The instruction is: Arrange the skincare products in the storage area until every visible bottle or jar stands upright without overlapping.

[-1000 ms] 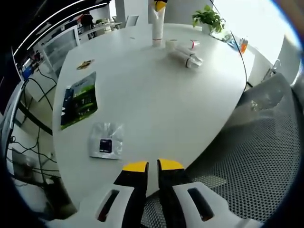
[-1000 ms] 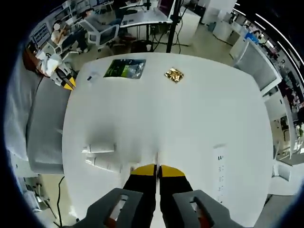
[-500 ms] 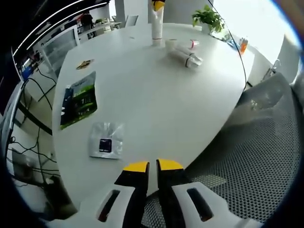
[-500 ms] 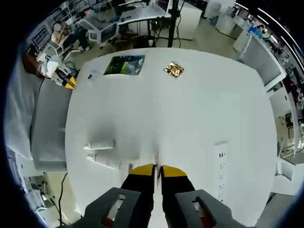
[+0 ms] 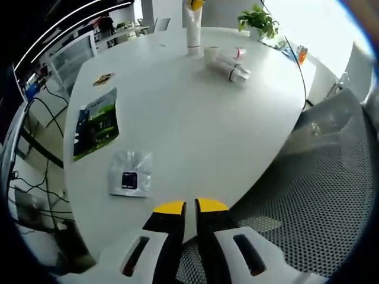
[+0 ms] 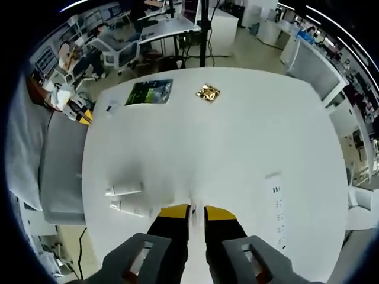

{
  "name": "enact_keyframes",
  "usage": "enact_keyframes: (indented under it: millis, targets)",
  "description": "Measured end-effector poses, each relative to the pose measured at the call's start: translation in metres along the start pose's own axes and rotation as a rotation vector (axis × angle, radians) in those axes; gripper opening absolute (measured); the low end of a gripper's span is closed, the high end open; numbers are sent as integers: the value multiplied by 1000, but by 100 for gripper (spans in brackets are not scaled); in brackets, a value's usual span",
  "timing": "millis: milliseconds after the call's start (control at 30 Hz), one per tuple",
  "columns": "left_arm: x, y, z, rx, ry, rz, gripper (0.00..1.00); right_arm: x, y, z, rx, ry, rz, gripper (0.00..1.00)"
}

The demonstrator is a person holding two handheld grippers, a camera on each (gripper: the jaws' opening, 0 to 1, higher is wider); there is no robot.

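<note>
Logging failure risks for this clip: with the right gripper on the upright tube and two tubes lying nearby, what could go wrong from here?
1. The right gripper pinches the upright tube at its top; it may topple on release.
2. The two lying tubes sit close to the table edge, so a nudge could roll them off.
3. The left gripper hangs far back at the opposite edge, jaws nearly shut, too far to steady anything.

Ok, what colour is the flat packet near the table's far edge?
Green packet, with a dark patch; the left gripper view shows it best.
</note>
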State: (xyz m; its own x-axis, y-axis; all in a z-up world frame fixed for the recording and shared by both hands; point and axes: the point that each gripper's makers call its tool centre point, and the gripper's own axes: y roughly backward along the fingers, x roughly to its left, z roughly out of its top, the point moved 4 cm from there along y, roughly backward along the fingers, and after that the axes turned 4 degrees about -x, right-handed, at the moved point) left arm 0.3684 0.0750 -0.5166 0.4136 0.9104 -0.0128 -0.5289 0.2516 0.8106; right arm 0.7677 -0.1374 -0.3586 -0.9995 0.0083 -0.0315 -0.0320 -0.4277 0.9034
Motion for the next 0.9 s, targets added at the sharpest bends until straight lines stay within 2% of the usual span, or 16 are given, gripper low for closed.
enact_keyframes:
  millis: [100,233,333,400,433,533,600,700,767,833,900]
  targets:
    - [0,0,0,1,2,1,3,-5,5,-9,-12,-42,-34,22]
    - [0,0,0,3,1,2,3,-9,12,-34,0,-95,-53,29]
    - [0,0,0,5,0,1,3,-4,12,-50,-21,-174,-45,37]
    - [-1,0,-1,7,-2,-1,3,7,8,-63,-23,-243,-8,46]
    - [-1,0,-1,7,-3,-1,3,9,4,-73,-7,-232,-15,49]
    - [-2,-1,-2,12,-8,-5,3,23,-7,-101,65,-233,-3,48]
    - [-2,-1,-2,15,-8,-6,3,30,-14,-110,72,-252,2,51]
    - [-2,-2,-4,24,-11,-9,3,53,-30,-130,88,-335,39,61]
    - [-2,-2,-4,29,-12,-10,3,63,-41,-145,131,-323,34,63]
    - [-3,-3,-5,37,-14,-14,3,70,-45,-158,197,-284,46,62]
    - [-3,-3,-6,45,-18,-17,2,75,-50,-167,234,-231,41,62]
